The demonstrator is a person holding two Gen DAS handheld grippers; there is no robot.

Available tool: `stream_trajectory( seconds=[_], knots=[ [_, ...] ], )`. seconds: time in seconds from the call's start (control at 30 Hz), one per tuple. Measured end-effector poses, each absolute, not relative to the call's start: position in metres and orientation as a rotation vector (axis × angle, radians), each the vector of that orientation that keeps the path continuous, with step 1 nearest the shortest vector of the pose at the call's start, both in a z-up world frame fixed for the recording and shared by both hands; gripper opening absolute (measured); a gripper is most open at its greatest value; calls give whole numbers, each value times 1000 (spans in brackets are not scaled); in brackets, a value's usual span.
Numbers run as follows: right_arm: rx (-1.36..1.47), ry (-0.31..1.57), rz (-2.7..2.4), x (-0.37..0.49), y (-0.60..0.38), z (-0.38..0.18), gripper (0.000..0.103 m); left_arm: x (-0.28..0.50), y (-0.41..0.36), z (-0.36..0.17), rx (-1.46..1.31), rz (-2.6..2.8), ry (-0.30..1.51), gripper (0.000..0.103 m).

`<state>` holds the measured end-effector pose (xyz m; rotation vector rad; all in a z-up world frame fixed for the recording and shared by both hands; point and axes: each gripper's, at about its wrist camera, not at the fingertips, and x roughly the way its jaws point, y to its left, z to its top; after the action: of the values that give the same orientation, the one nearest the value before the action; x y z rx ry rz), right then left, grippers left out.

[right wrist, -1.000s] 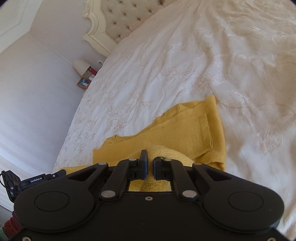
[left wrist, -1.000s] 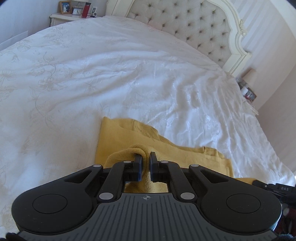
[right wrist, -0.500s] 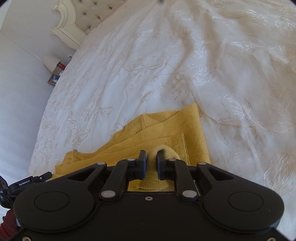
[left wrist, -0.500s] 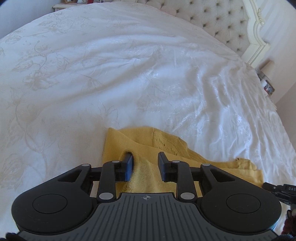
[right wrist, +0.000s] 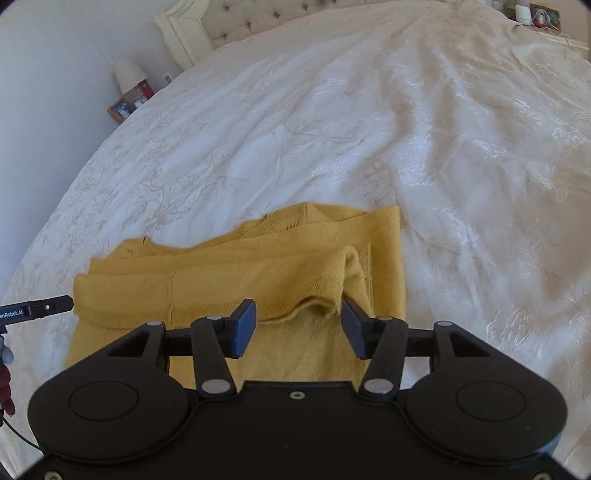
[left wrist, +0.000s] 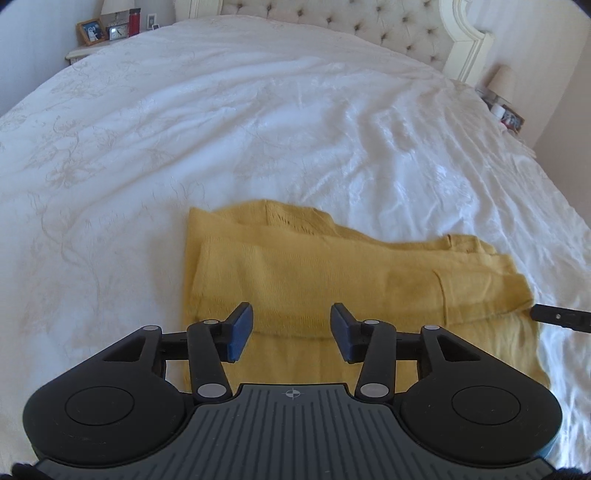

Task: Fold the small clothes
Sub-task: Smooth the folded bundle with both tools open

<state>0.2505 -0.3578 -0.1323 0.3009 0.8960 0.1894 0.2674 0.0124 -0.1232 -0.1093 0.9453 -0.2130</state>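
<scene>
A mustard-yellow knit garment (left wrist: 332, 269) lies folded over itself in layers on the white bedspread (left wrist: 221, 122). My left gripper (left wrist: 291, 330) hovers just above the folded edge near its left end, jaws opening, the cloth lying beneath them and free of the pads. In the right wrist view the same garment (right wrist: 258, 266) shows a raised fold at its right end. My right gripper (right wrist: 298, 326) is over that edge, jaws opening, and the puckered hem sits close to the right pad without being pinched.
A tufted cream headboard (left wrist: 388, 22) stands at the far end of the bed. Nightstands (left wrist: 88, 51) with photo frames, a lamp (right wrist: 127, 75) and bottles flank it. The other gripper's tip (left wrist: 557, 317) pokes in at the right edge of the left wrist view.
Both grippers were shut on the garment's lifted edge a second ago; both have opened and let it drop, and the folded-over layer now lies flat on the rest.
</scene>
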Motion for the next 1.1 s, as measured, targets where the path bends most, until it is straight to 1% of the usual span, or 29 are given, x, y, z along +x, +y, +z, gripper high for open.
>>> stream_trajectory(
  seconds=[0.23, 0.5, 0.7, 0.77, 0.83, 0.97, 1.1],
  knots=[
    [161, 950, 262, 248, -318, -151, 58, 265, 2, -150, -67, -222, 1019, 45],
    [110, 945, 230, 290, -321, -165, 61, 316, 5, -159, -32, -231, 991, 45],
    [145, 903, 153, 333, -344, -157, 62, 367, 12, -146, -40, -192, 930, 45],
    [160, 880, 115, 339, -352, -152, 65, 377, 16, -137, -53, -173, 902, 45],
    [199, 862, 77, 342, -362, -147, 66, 383, 21, -123, -70, -153, 870, 45],
    [231, 833, 52, 331, -373, -135, 66, 372, 24, -104, -87, -157, 832, 45],
    [158, 827, 102, 308, -359, -127, 66, 336, 11, -108, -32, -212, 857, 46]
  ],
)
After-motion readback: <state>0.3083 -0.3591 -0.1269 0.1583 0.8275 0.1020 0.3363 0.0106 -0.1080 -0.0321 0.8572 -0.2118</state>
